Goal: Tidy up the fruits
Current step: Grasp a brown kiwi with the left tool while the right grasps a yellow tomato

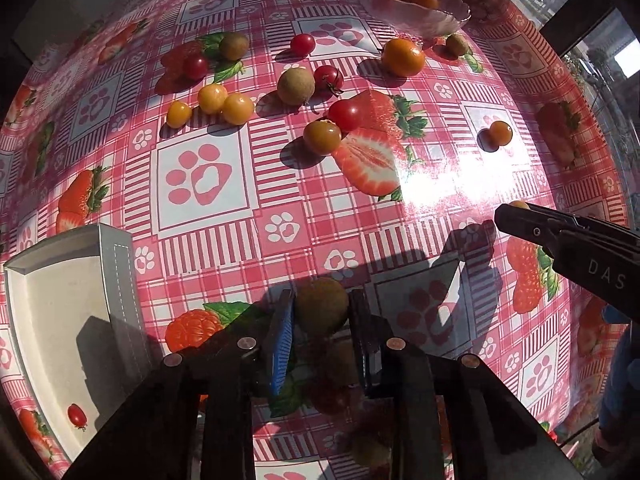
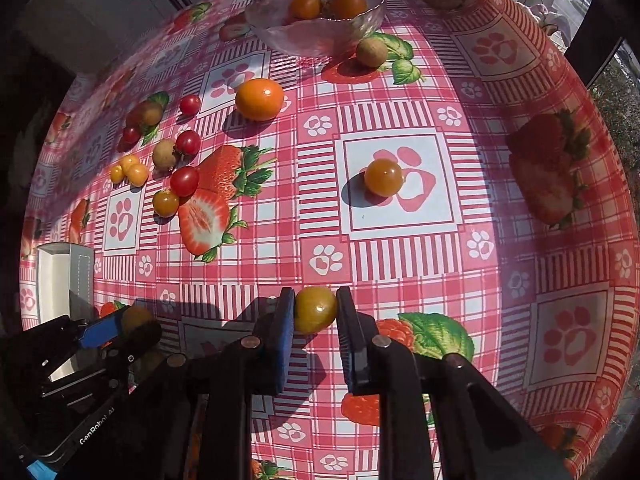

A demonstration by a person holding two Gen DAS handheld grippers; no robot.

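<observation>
My left gripper (image 1: 320, 308) is shut on a brown longan (image 1: 321, 307), held above the tablecloth; it also shows at the lower left of the right wrist view (image 2: 136, 326). My right gripper (image 2: 315, 310) is shut on an orange-brown cherry tomato (image 2: 316, 309); its tip shows at the right of the left wrist view (image 1: 516, 216). Loose fruit lies on the table: red cherry tomatoes (image 1: 346, 115), yellow berries (image 1: 224, 104), longans (image 1: 295, 86), an orange (image 1: 403, 57) and a lone orange tomato (image 2: 383, 177).
A white box (image 1: 116, 264) stands at the left with one red tomato (image 1: 77, 416) inside. A glass bowl (image 2: 280, 36) holding two orange tomatoes (image 2: 306, 5) stands at the far side. The table edge curves along the right.
</observation>
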